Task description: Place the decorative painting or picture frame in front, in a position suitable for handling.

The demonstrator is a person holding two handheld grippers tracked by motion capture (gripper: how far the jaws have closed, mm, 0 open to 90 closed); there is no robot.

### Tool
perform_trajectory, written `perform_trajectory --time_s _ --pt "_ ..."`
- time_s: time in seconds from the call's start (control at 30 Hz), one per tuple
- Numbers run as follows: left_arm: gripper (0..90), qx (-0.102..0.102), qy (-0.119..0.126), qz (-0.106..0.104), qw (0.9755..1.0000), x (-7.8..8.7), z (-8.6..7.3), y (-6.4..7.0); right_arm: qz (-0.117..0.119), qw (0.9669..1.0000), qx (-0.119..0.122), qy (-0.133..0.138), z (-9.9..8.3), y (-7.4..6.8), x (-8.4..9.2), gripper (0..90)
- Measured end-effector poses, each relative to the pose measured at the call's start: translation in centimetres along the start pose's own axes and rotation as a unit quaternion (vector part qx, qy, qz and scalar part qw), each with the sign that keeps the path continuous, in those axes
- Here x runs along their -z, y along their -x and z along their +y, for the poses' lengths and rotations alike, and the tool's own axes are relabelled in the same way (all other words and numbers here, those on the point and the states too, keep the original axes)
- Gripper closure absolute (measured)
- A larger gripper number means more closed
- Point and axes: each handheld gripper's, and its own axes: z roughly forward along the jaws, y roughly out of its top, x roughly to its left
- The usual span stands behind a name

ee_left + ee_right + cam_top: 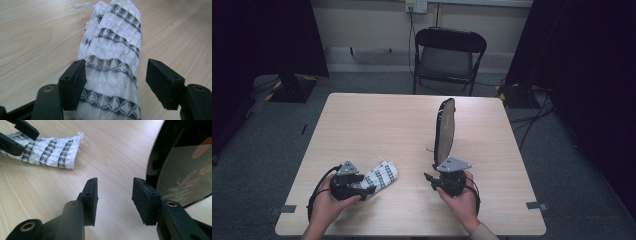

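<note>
At near table edge, left gripper (362, 188) held in left hand (326, 206), jaws spread wide around folded white cloth (112, 72) with grey patterned stripes; cloth lies flat on wooden table (377, 125), left pad touching cloth edge, right pad clear of it, no squeeze. Right gripper (115, 200) in right hand (462, 197), jaws partly apart, nothing between them, bare tabletop in gap. Just beyond right gripper, dark oval tray (445, 129) stands on edge, glossy face close beside right jaw. Farther back, black folding chair (449, 57) behind table.
</note>
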Motion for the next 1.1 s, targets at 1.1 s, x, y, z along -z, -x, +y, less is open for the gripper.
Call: perform_trajectory --time_s 1.1 --pt "32.3 -0.003 -0.003 -0.002 1.0000 -0.1 0.1 0.0 -0.017 0.9994 -0.031 -0.004 -1.4 3.4 1.4 70.8"
